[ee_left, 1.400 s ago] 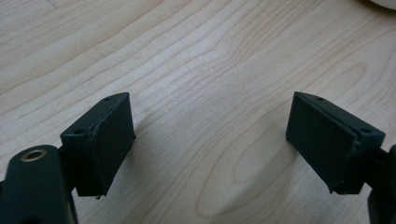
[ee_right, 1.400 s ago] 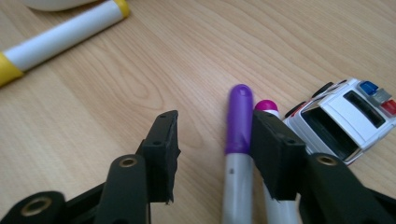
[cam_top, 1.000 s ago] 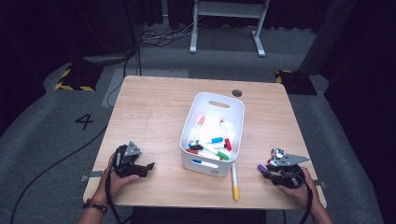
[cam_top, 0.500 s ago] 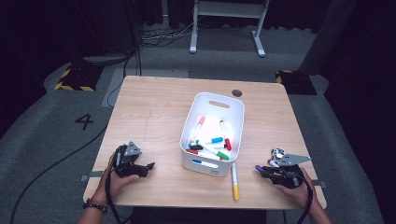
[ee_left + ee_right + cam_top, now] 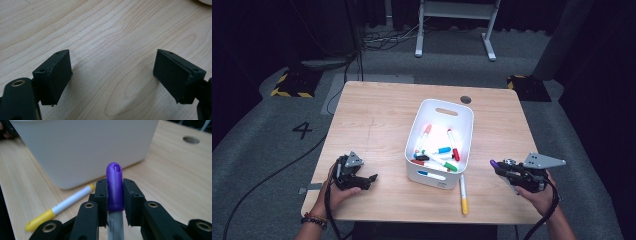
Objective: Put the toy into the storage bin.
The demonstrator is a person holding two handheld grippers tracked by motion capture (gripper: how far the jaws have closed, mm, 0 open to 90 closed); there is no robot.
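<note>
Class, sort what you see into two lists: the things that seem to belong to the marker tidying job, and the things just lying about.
Seems part of the job:
- purple marker, clamped in the right gripper
- white bin holding markers
- yellow marker on the table beside the bin
- left gripper, open over bare wood

Just lying about:
- cables on the floor
- metal stand behind the table

We see a light wooden table (image 5: pixel 377 120) with a small round grommet hole (image 5: pixel 466 99) near its far edge. Around it lies grey carpet (image 5: pixel 272 135), marked with a black "4" (image 5: pixel 302 130) off the table's left edge. Yellow-and-black striped floor plates (image 5: pixel 292 85) sit beyond the far left corner, and another (image 5: pixel 524 86) beyond the far right. A white metal stand (image 5: pixel 456 25) rises behind, with cables (image 5: pixel 384 37) strewn beside it. Dark curtains (image 5: pixel 592 60) close the room.
</note>
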